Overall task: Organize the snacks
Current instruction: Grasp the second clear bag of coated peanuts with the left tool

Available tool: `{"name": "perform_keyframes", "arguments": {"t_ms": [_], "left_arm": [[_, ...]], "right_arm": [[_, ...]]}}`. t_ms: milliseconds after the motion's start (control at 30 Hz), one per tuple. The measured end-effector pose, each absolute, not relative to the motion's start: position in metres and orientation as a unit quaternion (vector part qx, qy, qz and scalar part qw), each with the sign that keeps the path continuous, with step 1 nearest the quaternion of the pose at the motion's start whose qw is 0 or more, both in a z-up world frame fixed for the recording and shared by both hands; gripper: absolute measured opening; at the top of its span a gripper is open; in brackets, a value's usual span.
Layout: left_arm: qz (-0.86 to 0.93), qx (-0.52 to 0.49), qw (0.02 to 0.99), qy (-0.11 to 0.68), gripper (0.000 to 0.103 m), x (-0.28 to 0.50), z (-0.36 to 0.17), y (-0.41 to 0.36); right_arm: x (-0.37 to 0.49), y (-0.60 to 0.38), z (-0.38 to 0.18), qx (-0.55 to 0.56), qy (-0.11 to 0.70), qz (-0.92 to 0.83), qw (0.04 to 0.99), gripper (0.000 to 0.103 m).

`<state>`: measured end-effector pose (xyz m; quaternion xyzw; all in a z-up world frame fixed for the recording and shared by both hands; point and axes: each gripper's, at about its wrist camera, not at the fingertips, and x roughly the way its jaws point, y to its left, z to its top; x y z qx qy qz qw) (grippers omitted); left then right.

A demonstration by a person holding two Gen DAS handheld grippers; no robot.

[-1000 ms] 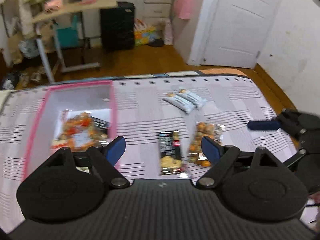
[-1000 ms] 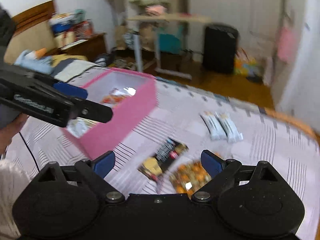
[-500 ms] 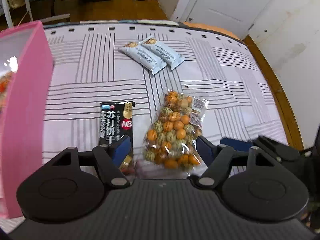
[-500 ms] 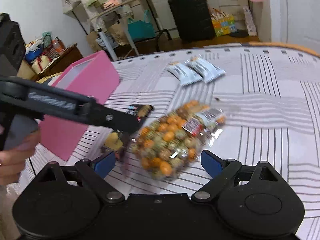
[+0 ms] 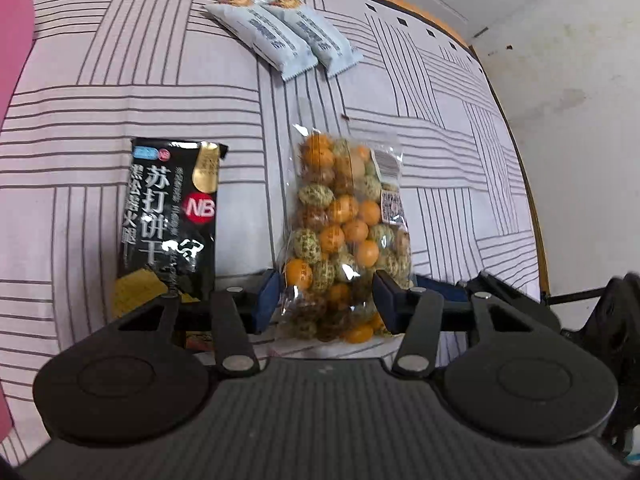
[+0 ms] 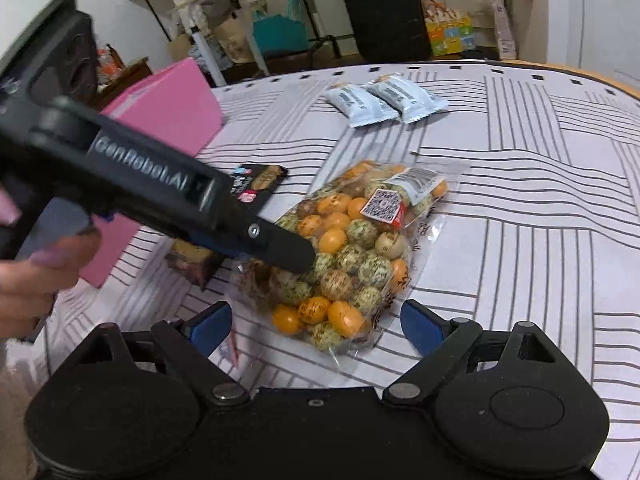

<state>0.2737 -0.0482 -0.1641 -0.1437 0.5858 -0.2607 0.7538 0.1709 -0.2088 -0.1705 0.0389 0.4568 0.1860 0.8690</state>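
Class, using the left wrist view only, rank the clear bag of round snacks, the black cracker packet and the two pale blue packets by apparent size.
1. clear bag of round snacks
2. black cracker packet, close behind
3. two pale blue packets, alike; they lie farther away, so real size is unsure.

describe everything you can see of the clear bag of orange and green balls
The clear plastic bag of orange and speckled green round snacks lies flat on the striped grey bedcover, beside the black cracker packet. It looks sealed, crinkly and glossy, with a white printed label and a QR sticker near its far end. The left gripper straddles its near end, jaws open either side; contact is unclear.
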Motion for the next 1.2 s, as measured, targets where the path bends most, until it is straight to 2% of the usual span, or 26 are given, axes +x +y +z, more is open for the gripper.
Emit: {"name": "perform_keyframes", "arguments": {"t_ms": [100,267,767,1200], "left_arm": [[-0.274,-0.139,0.76,0.573,0.05,0.266,-0.163,-0.05],[-0.283,-0.135,0.771,0.555,0.05,0.262,-0.168,-0.051],[-0.275,-0.119,0.794,0.53,0.049,0.251,-0.171,-0.058],[-0.267,-0.068,0.803,0.529,0.048,0.235,-0.152,-0.072]], "right_arm": [[0.172,-0.201,-0.172,0.005,0.452,0.164,0.877,0.095],[0.173,-0.19,-0.179,-0.024,0.429,0.146,0.891,0.103],[0.166,-0.191,-0.185,-0.023,0.407,0.151,0.901,0.103],[0.159,-0.19,-0.171,0.009,0.427,0.138,0.894,0.1]]}}
